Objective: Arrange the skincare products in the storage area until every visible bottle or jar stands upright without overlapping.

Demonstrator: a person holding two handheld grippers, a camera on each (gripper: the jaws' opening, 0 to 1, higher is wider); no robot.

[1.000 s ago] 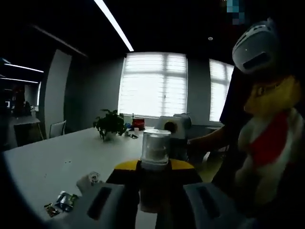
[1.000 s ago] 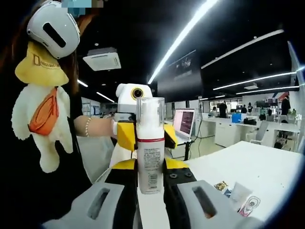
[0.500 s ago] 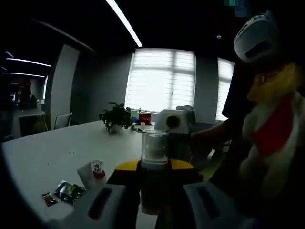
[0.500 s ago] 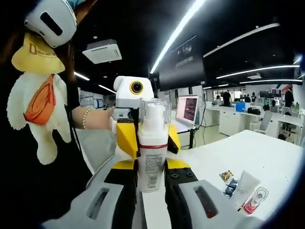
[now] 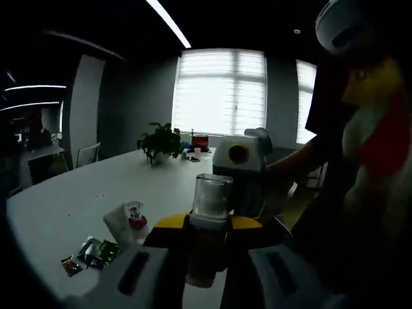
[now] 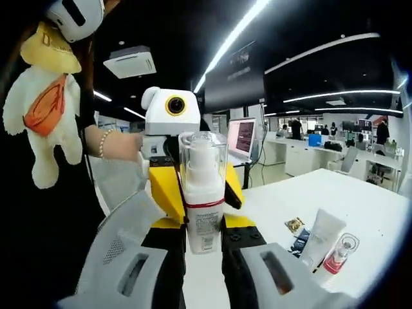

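Standing upright between the jaws of both grippers, a white pump bottle with a clear plastic cap and a red band (image 6: 203,193) is held above the white tabletop (image 6: 360,206). In the right gripper view, the right gripper (image 6: 201,248) is closed against the lower part of the bottle, its black and yellow jaws pressing the sides, while the left gripper (image 6: 193,187), yellow-jawed with a white housing, is seen facing it from behind the bottle and is clamped on the same bottle higher up. A person's hand with a beaded bracelet (image 6: 119,145) is seen gripping the left gripper's handle. In the left gripper view the same bottle (image 5: 209,225) is seen rising between the left gripper's jaws (image 5: 207,257), and the right gripper (image 5: 239,174) is visible just behind it.

On the tabletop to the right in the right gripper view, a white squeeze tube (image 6: 320,238) is lying tilted, touching or just beside a small clear bottle with pink-red liquid (image 6: 338,252); small foil sachets (image 6: 296,225) are lying near them. In the left gripper view the tube and small bottle (image 5: 127,219) and the sachets (image 5: 90,254) are seen at the left, well apart from a potted green plant (image 5: 161,141) farther back on the tabletop (image 5: 71,199).
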